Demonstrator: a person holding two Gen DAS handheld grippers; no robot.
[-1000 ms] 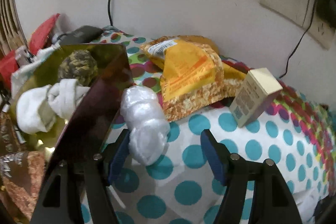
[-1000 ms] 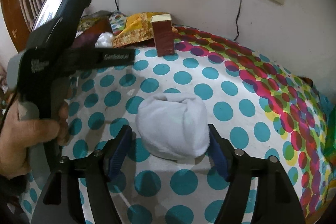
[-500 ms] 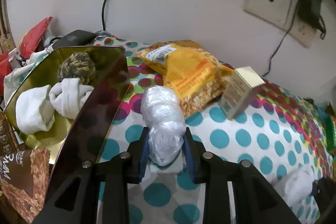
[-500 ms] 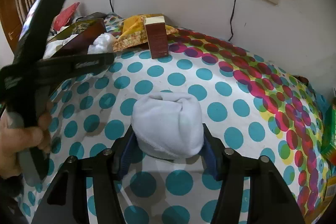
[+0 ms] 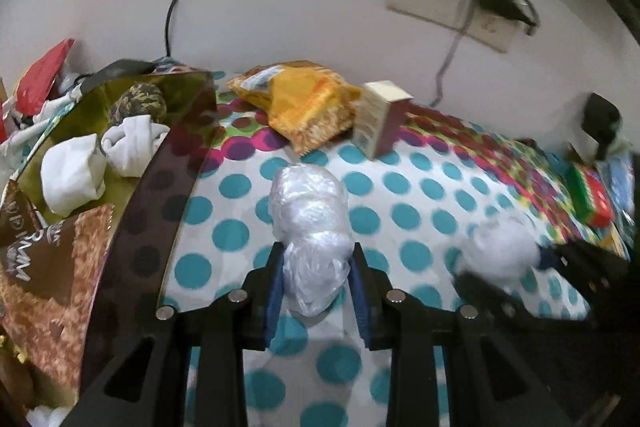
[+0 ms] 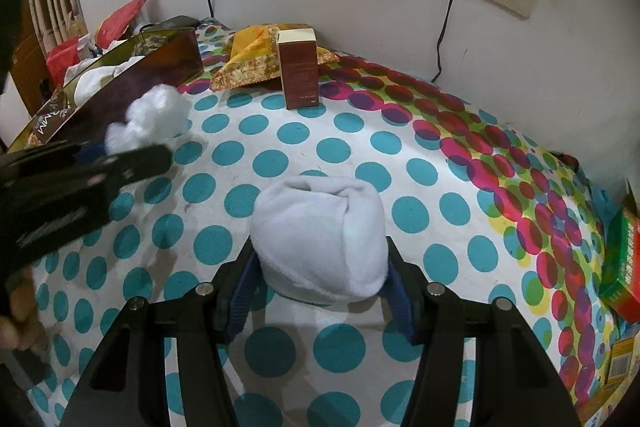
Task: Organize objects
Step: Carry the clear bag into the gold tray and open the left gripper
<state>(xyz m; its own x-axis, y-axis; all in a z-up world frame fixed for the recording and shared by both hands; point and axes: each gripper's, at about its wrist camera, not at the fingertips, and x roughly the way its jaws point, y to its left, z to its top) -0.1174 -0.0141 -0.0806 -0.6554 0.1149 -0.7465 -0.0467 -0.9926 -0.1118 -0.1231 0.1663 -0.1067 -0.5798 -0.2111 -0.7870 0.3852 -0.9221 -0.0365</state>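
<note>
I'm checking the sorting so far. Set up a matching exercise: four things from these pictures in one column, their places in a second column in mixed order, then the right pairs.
Things:
1. plastic bundle
2. white sock roll
3. small carton
4. camouflage sock ball

Places:
A. standing upright on the cloth beside the yellow packet
B. between the right gripper's pads
C. inside the gold box
D. between the left gripper's pads

Pairs: 1-D, 2-B, 3-A, 4-C

My left fingers point(image 5: 316, 281) have closed onto the plastic-wrapped bundle point(image 5: 308, 223), which was loose a second ago. My right fingers point(image 6: 320, 279) have closed on the white sock roll point(image 6: 320, 235).
</note>
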